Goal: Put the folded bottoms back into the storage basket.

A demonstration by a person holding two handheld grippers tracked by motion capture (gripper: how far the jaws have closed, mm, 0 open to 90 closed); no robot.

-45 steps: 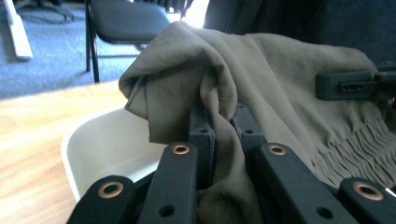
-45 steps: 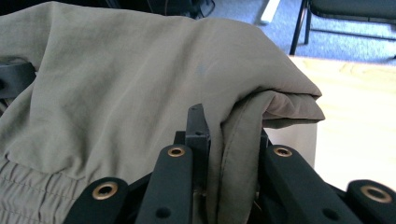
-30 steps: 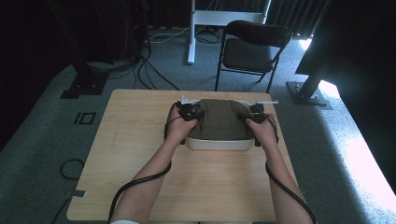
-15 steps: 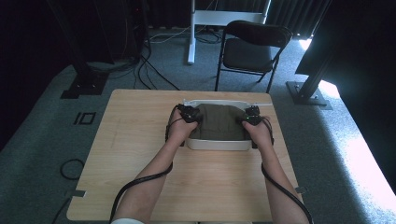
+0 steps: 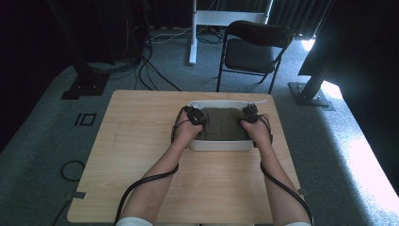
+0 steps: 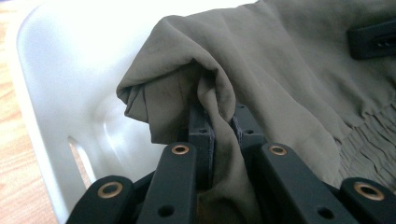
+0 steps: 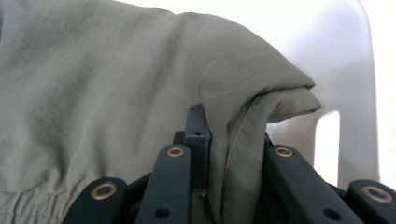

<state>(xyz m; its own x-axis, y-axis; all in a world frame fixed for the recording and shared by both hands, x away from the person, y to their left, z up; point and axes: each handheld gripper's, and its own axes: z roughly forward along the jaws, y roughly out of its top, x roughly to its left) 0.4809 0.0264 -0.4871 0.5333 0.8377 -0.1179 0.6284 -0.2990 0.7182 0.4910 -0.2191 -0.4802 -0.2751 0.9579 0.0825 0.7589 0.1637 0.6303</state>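
Looking down from the high view, we've got a white tub (image 5: pixel 221 145) sitting right of centre on the wooden table (image 5: pixel 141 141), with an olive-green cloth (image 5: pixel 223 123) lying inside it. Our left gripper (image 5: pixel 194 115) is at the cloth's left edge and our right gripper (image 5: pixel 250 114) is at its right edge, both over the tub. A black folding chair (image 5: pixel 254 44) stands on the carpet past the table, near the top of the frame.

In the left gripper view, the jaws are clamped on a bunched fold of the cloth (image 6: pixel 205 93) in the middle of the frame, fabric running down between them. The tub's white wall (image 6: pixel 60 84) fills the left side, with a handle slot low down. The tip of the other gripper (image 6: pixel 371 38) pokes in at upper right, resting on the fabric.

In the right gripper view, same deal: jaws pinched tight on a folded hem of the cloth (image 7: pixel 243 98) at centre, with the tub's wall (image 7: pixel 345 70) and a handle slot on the right.
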